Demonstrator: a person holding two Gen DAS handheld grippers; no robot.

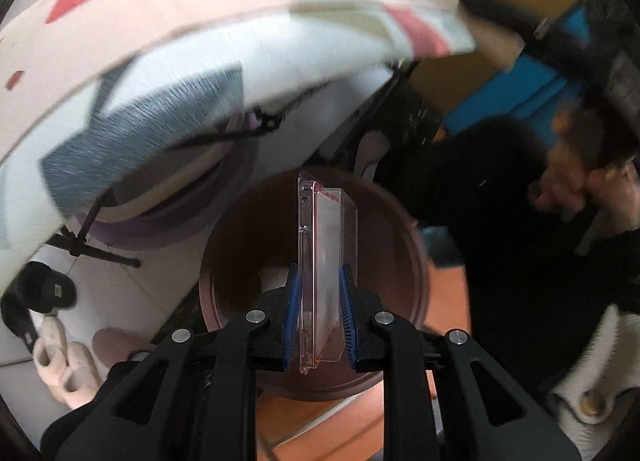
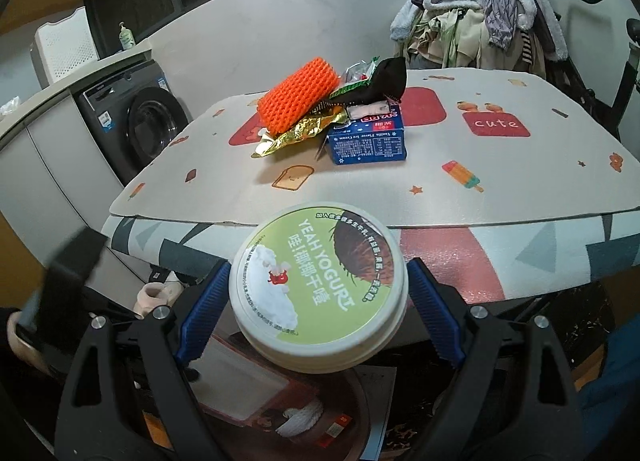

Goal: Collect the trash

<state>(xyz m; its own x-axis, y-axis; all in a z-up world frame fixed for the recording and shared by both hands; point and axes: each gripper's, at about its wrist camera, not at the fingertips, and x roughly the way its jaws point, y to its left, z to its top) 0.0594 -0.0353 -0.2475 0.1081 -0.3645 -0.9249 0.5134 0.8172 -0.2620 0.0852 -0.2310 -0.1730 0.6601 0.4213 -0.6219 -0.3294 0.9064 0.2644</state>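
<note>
Trash in hand: a clear plastic blister pack (image 1: 326,273) stands edge-on between the blue pads of the left tool (image 1: 318,315); a round yogurt tub (image 2: 320,293) with a green lid sits between the pads of the right tool (image 2: 320,297).
Left tool: its jaws are nearly closed and clamp the blister pack near its lower end; the pack rises toward 12 o'clock of the left wrist view.
Right tool: its jaws stand wide and both pads press the sides of the yogurt tub, whose lid tilts toward the camera.
Bin: a brown round bin (image 1: 384,221) lies directly behind the blister pack in the left wrist view, its mouth open toward the camera, with something white inside at 9 o'clock of the pack.
Floor: pale slippers (image 1: 66,365) at 8 o'clock in the left wrist view, blurred.
Desk: a desk (image 2: 460,189) covered with a printed mat fills the middle of the right wrist view, beyond the tub.
Trash on the desk: at 12 o'clock of the tub, well apart from it, a heap holds an orange spiky block (image 2: 298,99), gold foil (image 2: 304,131) under it, a blue ice cream box (image 2: 366,137) at 3 o'clock of the foil, and a dark wrapper (image 2: 380,79) on top.
Far: a washing machine (image 2: 136,125) at 10 o'clock and a pile of clothes (image 2: 476,25) at 1 o'clock.
</note>
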